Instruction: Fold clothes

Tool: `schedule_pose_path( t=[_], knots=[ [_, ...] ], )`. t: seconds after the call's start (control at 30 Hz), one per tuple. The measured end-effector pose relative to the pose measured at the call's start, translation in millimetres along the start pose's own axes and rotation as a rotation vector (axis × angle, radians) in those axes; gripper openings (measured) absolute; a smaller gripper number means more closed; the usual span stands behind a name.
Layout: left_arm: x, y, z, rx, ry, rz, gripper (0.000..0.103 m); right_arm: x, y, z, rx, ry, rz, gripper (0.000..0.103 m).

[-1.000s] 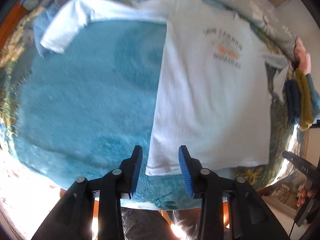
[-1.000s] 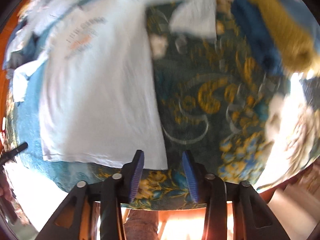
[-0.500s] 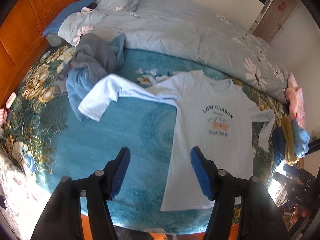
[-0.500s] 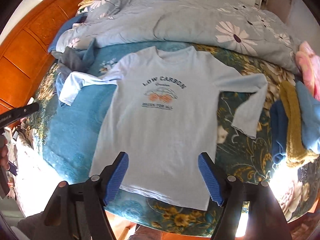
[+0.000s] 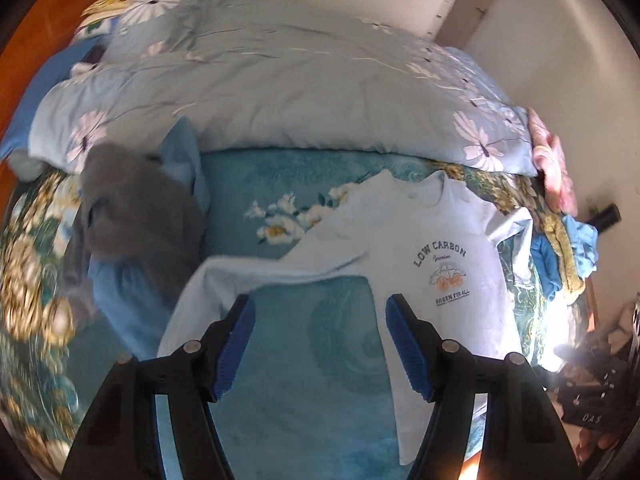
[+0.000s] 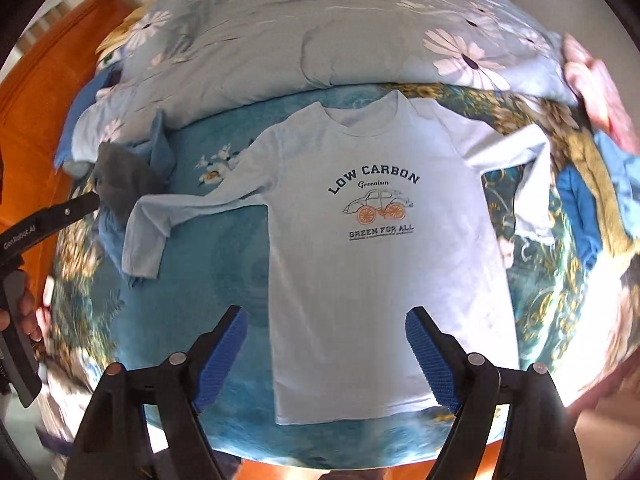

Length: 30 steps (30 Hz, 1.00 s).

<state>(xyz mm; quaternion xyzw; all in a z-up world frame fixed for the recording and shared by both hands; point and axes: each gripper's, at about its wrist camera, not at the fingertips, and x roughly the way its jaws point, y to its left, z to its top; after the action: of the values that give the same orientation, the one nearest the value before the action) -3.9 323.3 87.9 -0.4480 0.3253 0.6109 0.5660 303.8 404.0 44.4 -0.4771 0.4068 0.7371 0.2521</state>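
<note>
Pale blue long-sleeved shirt (image 6: 384, 264) is laid flat, print up, on the bed (image 6: 208, 304); long axis runs from the hem, nearest the cameras, away to the collar. Right gripper (image 6: 326, 354) is held above the hem, jaws wide apart, nothing held. Left gripper (image 5: 320, 346), jaws likewise apart and empty, is aimed at bare bedspread just below the outstretched sleeve (image 5: 256, 276), so this one is judged nearer it. Print is read: "LOW CARBON / Greenism / GREEN FOR ALL". "GenRobot.AI" is read on the left gripper's body.

Open teal blanket (image 6: 208, 292) at 9 o'clock of the shirt (image 6: 376, 280): free passage. Obstacles: rolled duvet (image 6: 320, 40) at 12 o'clock; grey-blue clothes heap (image 6: 128, 176) at 10 o'clock, touching the sleeve; folded stack (image 6: 592, 200) at 3 o'clock.
</note>
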Motion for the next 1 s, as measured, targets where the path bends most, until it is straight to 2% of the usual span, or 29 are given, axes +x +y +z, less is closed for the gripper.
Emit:
schedule_pose_path(
  t=[0.1, 0.23, 0.37, 0.5, 0.63, 0.7, 0.77, 1.0],
  knots=[
    [15, 1, 23, 0.069, -0.011, -0.048, 0.069, 0, 18, -1, 0.072, -0.019, -0.011, 0.084],
    [55, 5, 55, 0.137, -0.021, -0.109, 0.069, 5, 33, -3, 0.125, -0.024, -0.043, 0.084],
    [97, 6, 82, 0.256, -0.055, -0.179, 0.069, 23, 39, -10, 0.120, -0.001, -0.086, 0.084],
    [138, 6, 97, 0.320, -0.072, -0.218, 0.069, 38, 39, -16, 0.153, 0.011, -0.109, 0.084],
    [167, -6, 95, 0.321, -0.060, -0.181, 0.069, 47, 39, -11, 0.221, -0.038, -0.090, 0.084],
    [176, -9, 91, 0.289, -0.063, -0.168, 0.069, 51, 41, 1, 0.259, -0.082, -0.074, 0.084],
    [186, -11, 84, 0.251, -0.061, -0.152, 0.069, 59, 43, 18, 0.274, -0.123, -0.095, 0.087],
    [216, -24, 59, 0.222, -0.062, -0.074, 0.069, 95, 36, 50, 0.299, -0.148, -0.114, 0.088]
  ],
)
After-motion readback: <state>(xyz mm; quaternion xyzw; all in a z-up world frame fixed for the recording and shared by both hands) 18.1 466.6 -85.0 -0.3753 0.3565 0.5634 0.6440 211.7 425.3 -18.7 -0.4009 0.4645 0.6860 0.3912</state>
